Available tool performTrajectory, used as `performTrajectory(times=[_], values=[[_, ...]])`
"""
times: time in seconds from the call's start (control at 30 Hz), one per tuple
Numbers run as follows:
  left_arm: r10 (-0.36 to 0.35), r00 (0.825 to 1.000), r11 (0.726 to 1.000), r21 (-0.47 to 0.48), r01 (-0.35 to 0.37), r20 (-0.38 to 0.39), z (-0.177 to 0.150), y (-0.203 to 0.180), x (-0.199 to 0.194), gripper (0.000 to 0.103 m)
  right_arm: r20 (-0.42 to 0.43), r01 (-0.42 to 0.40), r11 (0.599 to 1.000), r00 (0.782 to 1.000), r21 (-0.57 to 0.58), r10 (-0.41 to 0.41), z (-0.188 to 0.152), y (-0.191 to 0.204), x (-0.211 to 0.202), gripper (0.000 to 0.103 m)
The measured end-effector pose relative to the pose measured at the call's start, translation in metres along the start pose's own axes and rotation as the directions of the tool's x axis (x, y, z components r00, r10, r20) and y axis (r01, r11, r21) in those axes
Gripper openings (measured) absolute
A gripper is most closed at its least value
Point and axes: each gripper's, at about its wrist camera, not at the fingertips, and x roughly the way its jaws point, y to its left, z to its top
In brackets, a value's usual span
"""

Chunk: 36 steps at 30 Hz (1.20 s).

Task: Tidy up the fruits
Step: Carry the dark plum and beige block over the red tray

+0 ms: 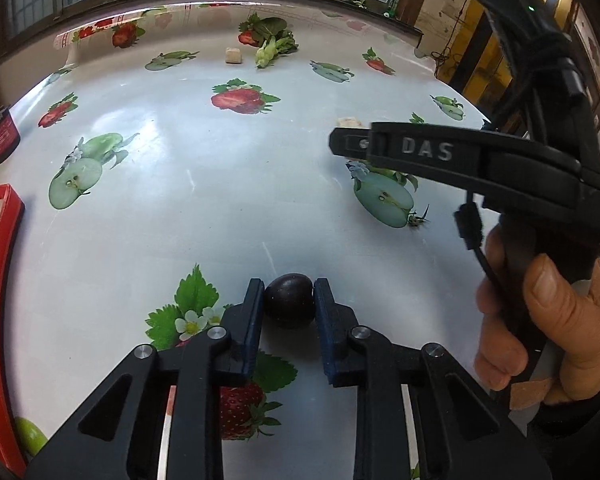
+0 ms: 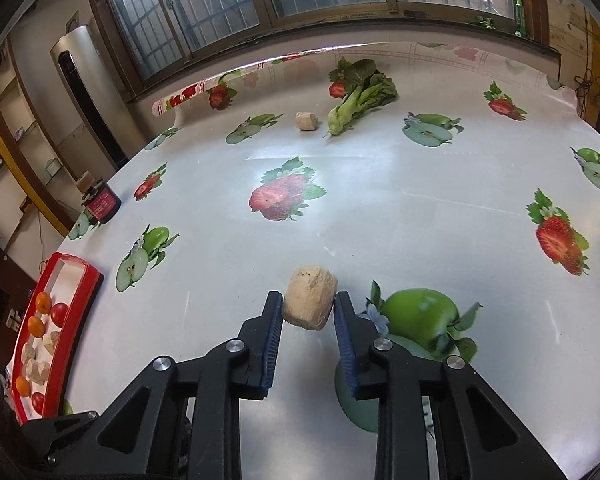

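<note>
A: How far along is the sorting?

B: Partway, I'd judge. The red tray (image 2: 88, 280), far off to the left of the right claw (image 2: 308, 312), already holds orange and red fruit and some pale lumps. Two pieces are in hand now.

A: Which ones?

B: The left claw (image 1: 288, 298) is closed on a dark plum (image 1: 289, 300); both pads touch its sides, and it sits low against the tablecloth (image 1: 180, 220). The right claw grips a tan chunk (image 2: 310, 303), pressed between the blue pads (image 2: 276, 332), also down at the cloth.

A: So neither is clearly lifted yet?

B: I can't tell for sure. Both still need carrying left to the tray.

A: Anything left on the table?

B: Beyond the right claw, far ahead, lies a second tan chunk (image 2: 306, 121), and just right of it a leafy green (image 2: 360, 96). Whether the green counts as fruit work is doubtful. The apples and strawberries elsewhere are only prints on the cloth.

A: Obstacles?

B: A dark jar (image 2: 102, 202) stands ahead and left of the right claw, beyond the tray, near the table edge. The path to the tray looks open. The two claws work close together, the right one crossing just ahead and to the right of the left, so they could bump on the way over.
</note>
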Motion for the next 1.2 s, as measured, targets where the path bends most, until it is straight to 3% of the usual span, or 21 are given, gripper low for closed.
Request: performTrajectory(times=[0.4,0.77,1.2], values=[[0.069,0.996,0.995,-0.074,-0.064,0.057,-0.009,0.040,-0.043,0.022,0.029,-0.033,0.999,0.999,-0.018,0.033,-0.033,0.022,-0.050,0.027],[0.130,0.983,0.986,-0.118,-0.115,0.127,-0.030,0.071,-0.090,0.022,0.018,-0.101,0.992,0.995,-0.070,0.102,-0.069,0.072,-0.071,0.027],[0.158,0.973,0.978,-0.161,-0.132,0.165,-0.054,0.094,-0.121,0.022,0.023,-0.143,0.982,0.989,-0.123,0.147,-0.087,0.112,-0.091,0.027]])
